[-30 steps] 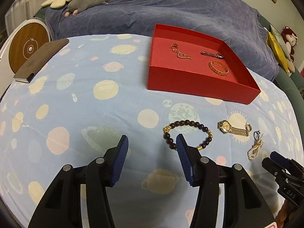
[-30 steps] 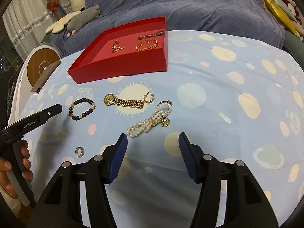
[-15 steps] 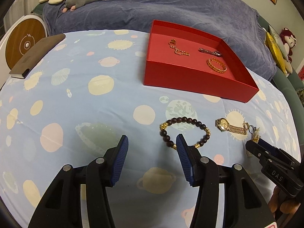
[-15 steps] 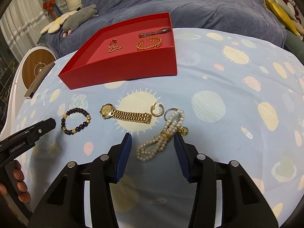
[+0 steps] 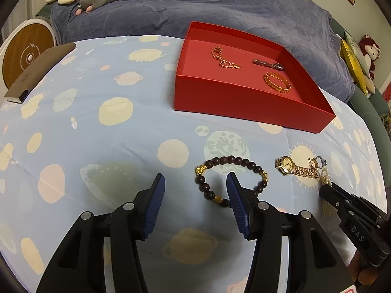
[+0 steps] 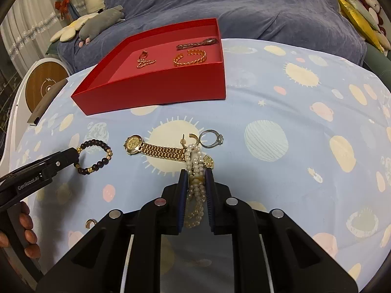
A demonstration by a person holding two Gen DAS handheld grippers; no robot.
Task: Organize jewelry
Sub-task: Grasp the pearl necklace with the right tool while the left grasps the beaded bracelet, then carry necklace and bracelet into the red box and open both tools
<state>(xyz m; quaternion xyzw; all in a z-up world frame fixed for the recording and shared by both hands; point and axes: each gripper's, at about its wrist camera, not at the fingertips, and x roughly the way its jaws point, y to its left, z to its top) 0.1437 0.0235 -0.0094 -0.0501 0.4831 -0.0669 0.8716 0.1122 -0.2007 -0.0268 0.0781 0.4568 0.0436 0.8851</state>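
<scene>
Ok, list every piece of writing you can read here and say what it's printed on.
"GenRobot.AI": on the side of the left tool, seen from the right wrist.
"DAS": on the side of the right tool, seen from the left wrist.
Small mark on the dark notebook: too small to read.
Gold watch dial: unreadable.

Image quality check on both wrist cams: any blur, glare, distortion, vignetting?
Left wrist: sharp, strong fisheye bowing of the red tray, dark corner vignette, soft shadow under the bead bracelet. Right wrist: same warp, dim warm light, no glare; pearl strand crisp.
</scene>
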